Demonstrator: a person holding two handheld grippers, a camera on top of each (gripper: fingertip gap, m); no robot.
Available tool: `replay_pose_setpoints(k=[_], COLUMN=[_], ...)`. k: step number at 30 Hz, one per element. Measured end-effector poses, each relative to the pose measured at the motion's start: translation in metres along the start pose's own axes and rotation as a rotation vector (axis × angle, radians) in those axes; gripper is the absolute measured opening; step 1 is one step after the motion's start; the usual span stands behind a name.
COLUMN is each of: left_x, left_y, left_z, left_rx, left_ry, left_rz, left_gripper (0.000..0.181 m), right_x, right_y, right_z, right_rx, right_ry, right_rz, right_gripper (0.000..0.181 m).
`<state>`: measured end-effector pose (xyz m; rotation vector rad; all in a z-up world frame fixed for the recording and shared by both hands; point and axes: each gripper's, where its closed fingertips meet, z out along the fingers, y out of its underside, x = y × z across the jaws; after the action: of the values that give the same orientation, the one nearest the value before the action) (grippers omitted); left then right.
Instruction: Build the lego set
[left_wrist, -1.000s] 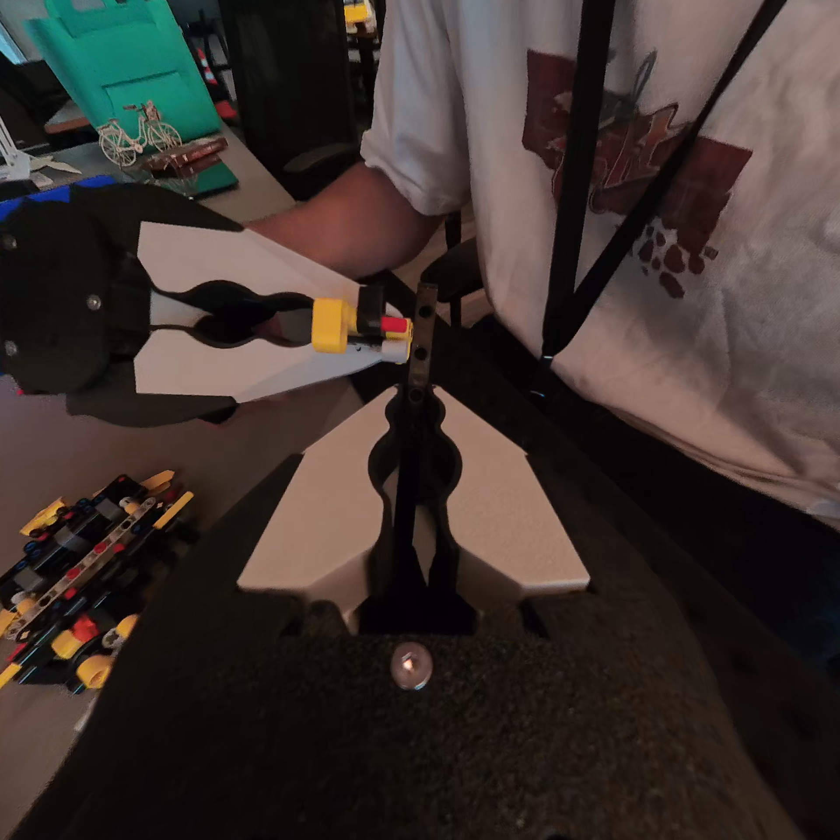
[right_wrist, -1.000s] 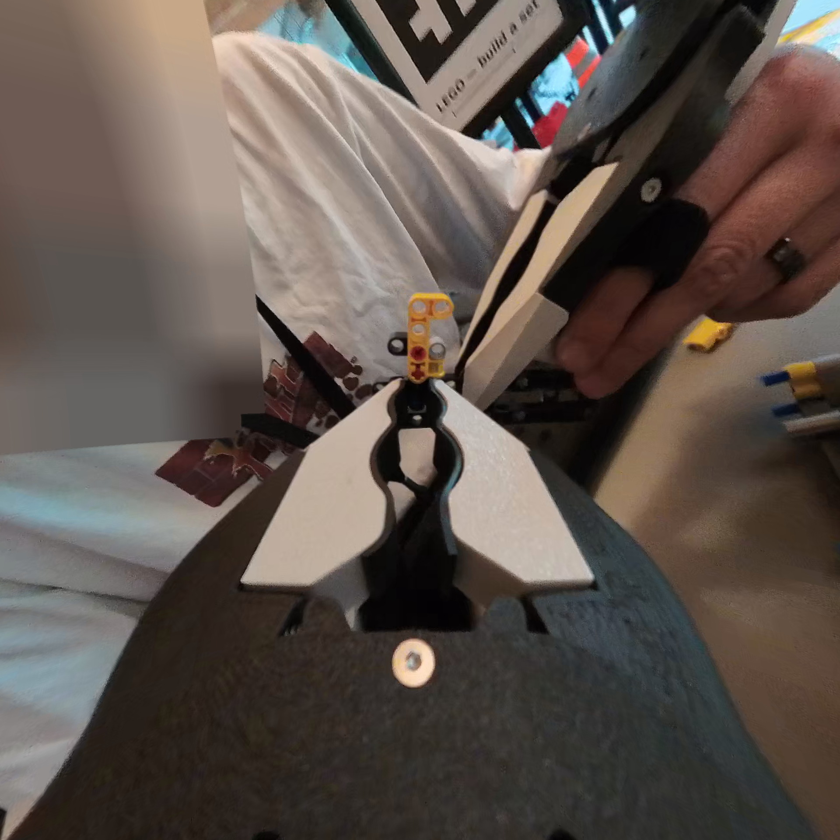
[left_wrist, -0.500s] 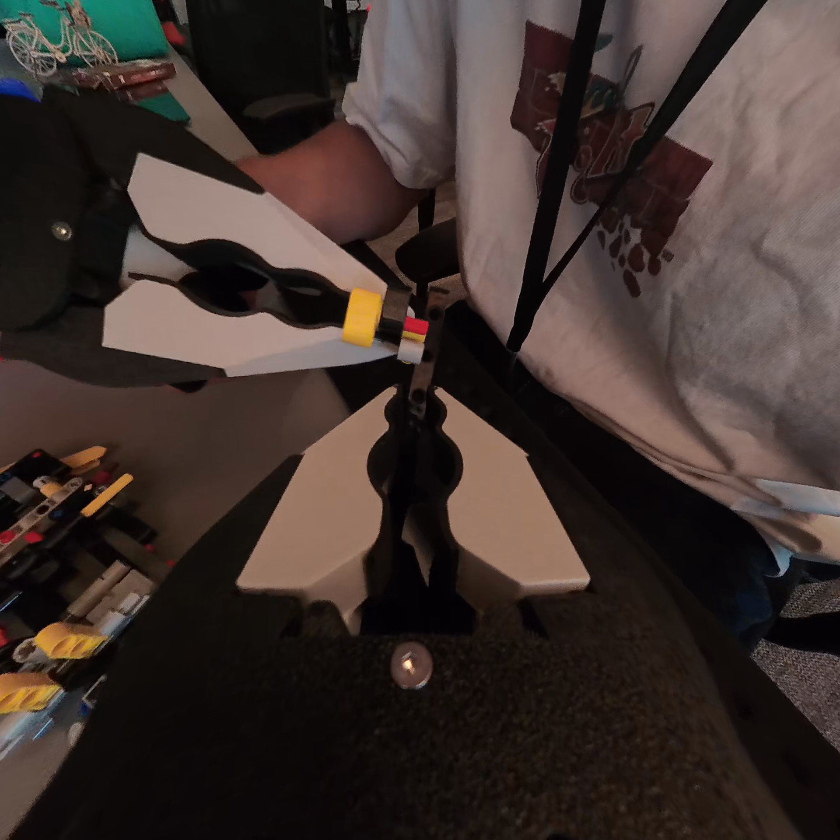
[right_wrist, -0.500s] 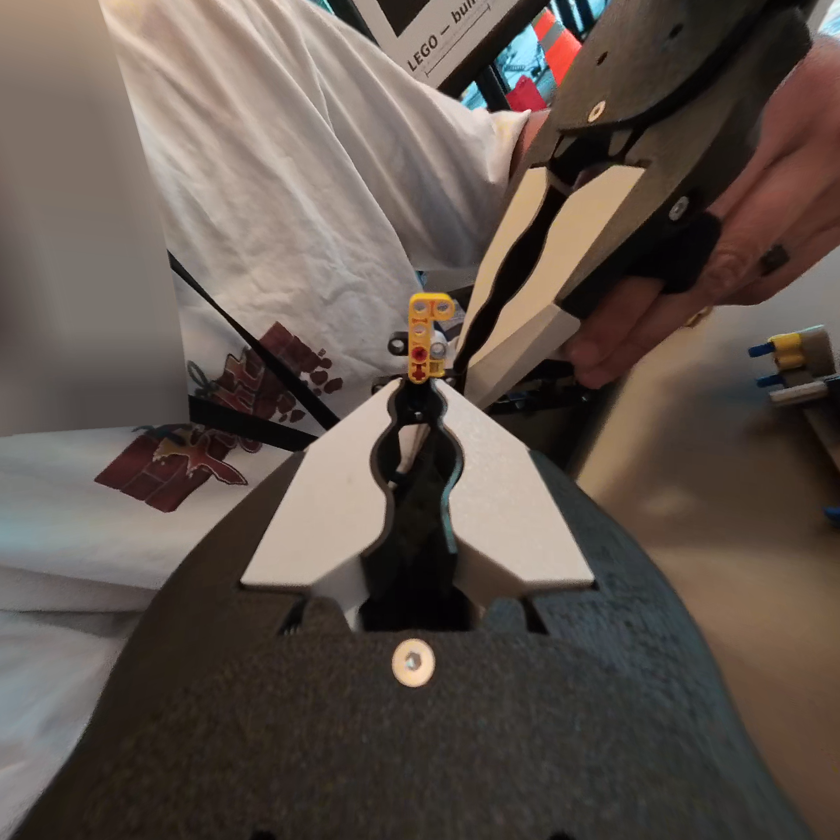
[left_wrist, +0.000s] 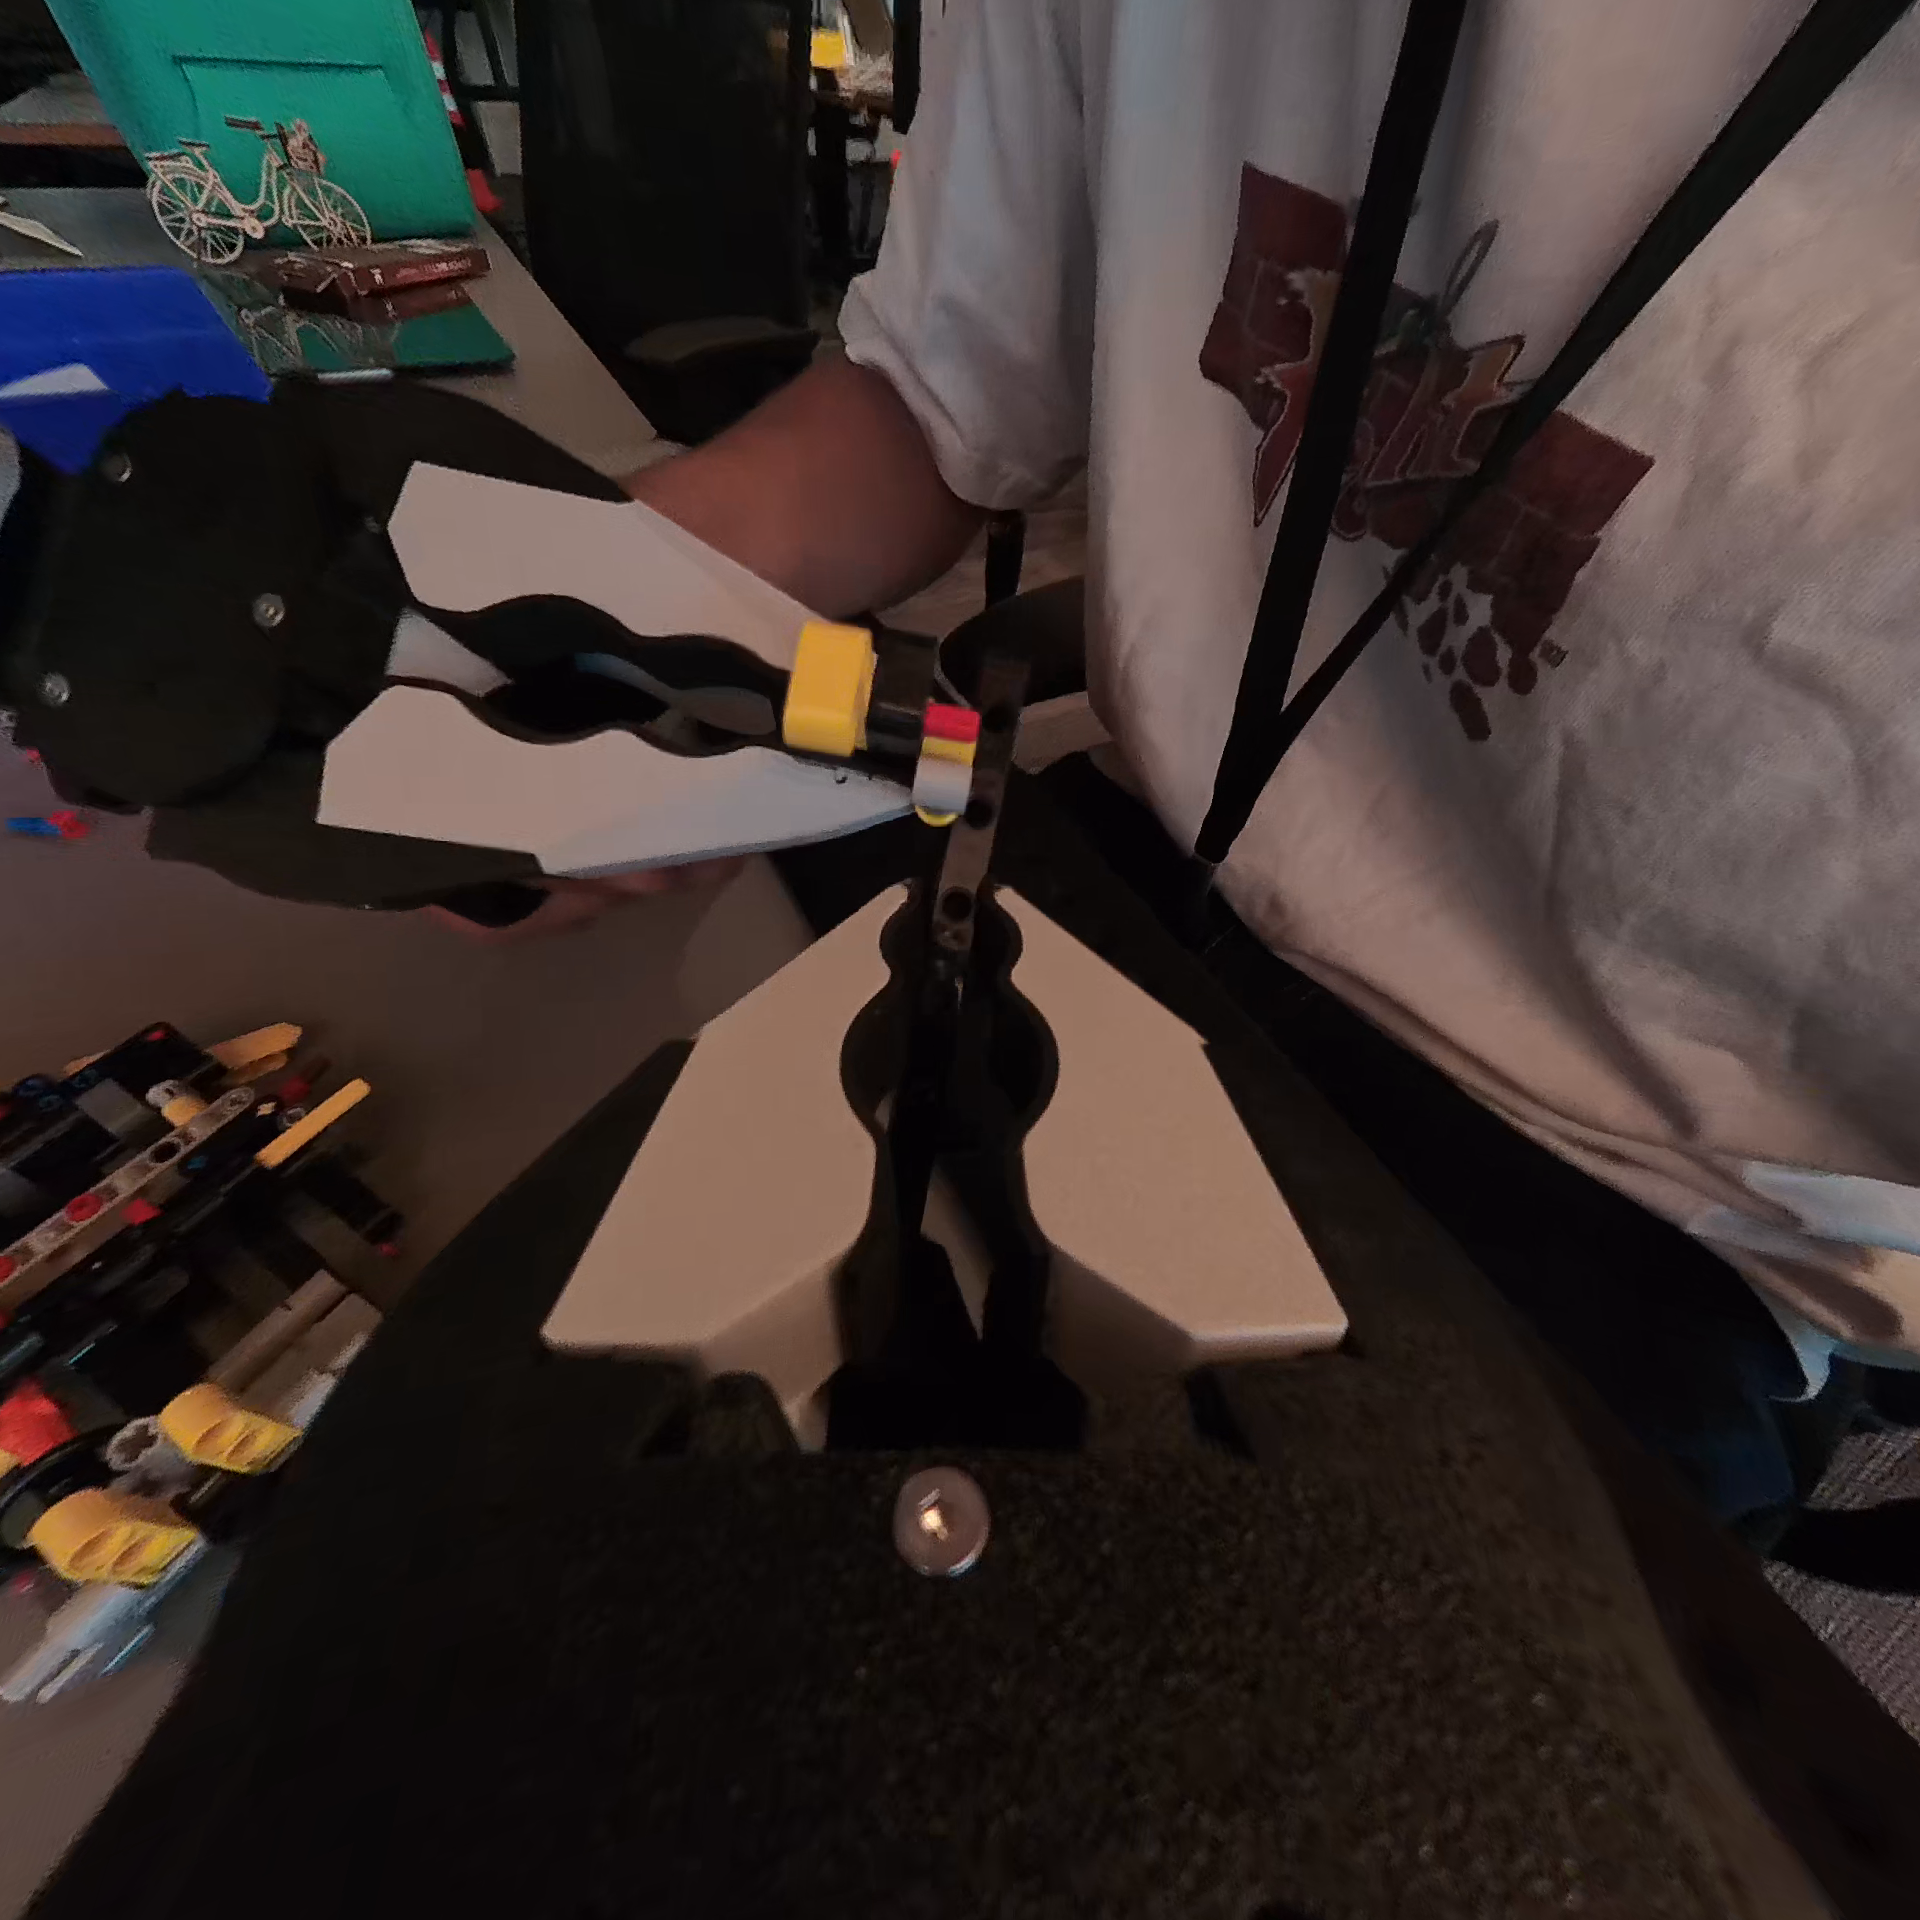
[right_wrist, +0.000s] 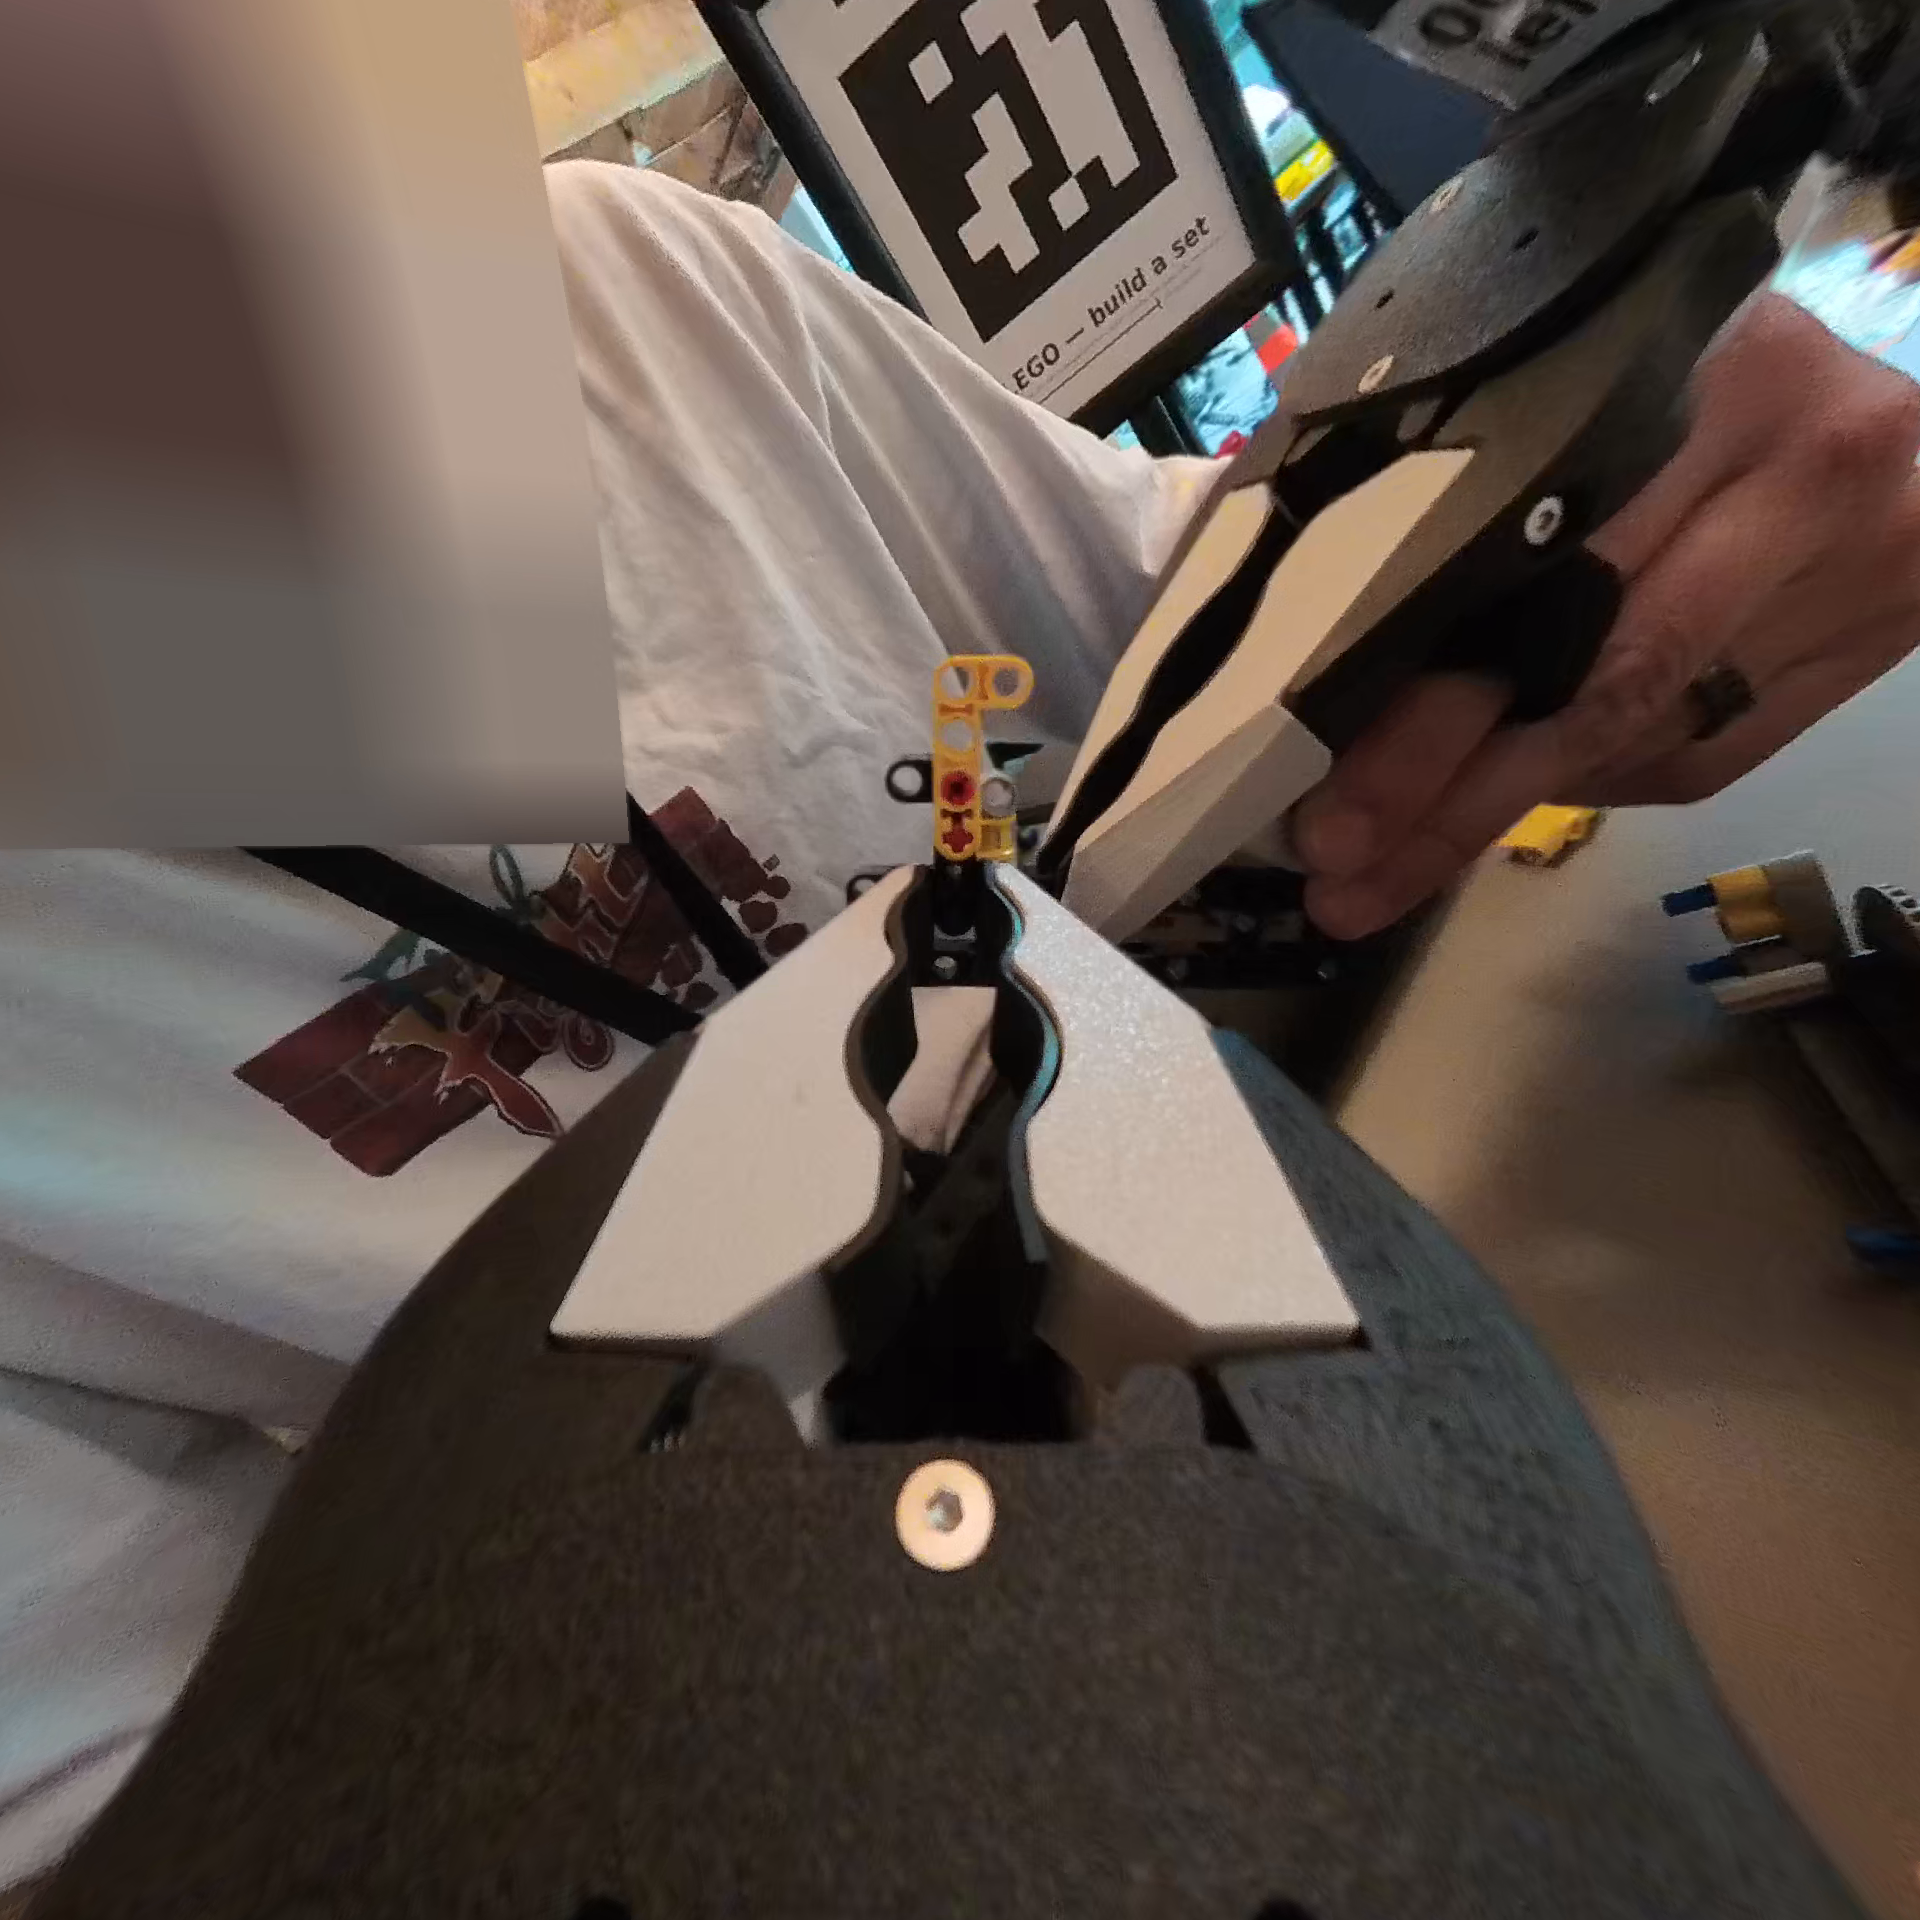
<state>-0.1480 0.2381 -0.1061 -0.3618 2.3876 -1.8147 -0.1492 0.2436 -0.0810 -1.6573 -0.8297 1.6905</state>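
- My left tool (left_wrist: 951, 914) is clamped on a black beam (left_wrist: 977, 774) that stands up out of its tips; my right tool (right_wrist: 954, 883) is closed on a small yellow piece (right_wrist: 971, 758) with a red pin.
- In the left wrist view the yellow piece's grey and red end touches the beam's side, at its upper holes.
- I judge the step to be pinning the two together, so I'd line the pin square with one hole, then press straight in while the left tool braces.
- The part-built model (left_wrist: 156, 1164) lies on the desk (left_wrist: 436, 997), well apart.
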Motion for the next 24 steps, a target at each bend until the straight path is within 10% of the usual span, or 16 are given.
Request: replay_pose_setpoints(k=[24], left_x=[0.001], left_y=[-0.009], left_z=[-0.007], left_rx=[0.056], left_ry=[-0.009], left_rz=[0.000], left_gripper=[0.009], right_x=[-0.001], right_y=[-0.013], right_z=[-0.004], right_rx=[0.065], right_ry=[-0.096], right_rz=[0.095], right_gripper=[0.007])
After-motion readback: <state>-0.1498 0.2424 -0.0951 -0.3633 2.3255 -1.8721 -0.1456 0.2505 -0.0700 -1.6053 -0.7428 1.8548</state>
